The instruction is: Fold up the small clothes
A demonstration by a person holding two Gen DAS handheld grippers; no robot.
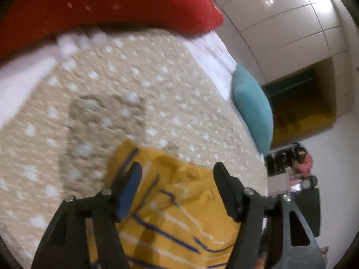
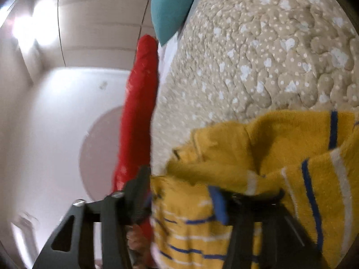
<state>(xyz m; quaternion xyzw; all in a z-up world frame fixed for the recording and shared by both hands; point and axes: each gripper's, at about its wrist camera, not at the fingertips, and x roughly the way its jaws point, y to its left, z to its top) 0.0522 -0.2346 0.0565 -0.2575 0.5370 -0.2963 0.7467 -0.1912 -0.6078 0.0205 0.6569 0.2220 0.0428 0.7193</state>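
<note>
Yellow shirt [image 1: 179, 219] on the quilt [image 1: 134, 89], stripes running away from me.
My left claw [image 1: 177, 170] gapes wide, empty, above it; my right claw [image 2: 179, 186] pinches bunched shirt cloth.

This is a bedroom in a home. A bed takes most of both views, covered with a beige quilted bedspread [image 1: 139, 94] that has white dots, with a white sheet [image 1: 215, 56] showing at its far edge. A red pillow [image 1: 107, 6] and a teal pillow [image 1: 253, 109] lie on the bed. To the right stands a tall wardrobe [image 1: 291, 29] with glossy light panels. Low on the right is a dark stand with small household things [image 1: 300, 174], too blurred to name.
</note>
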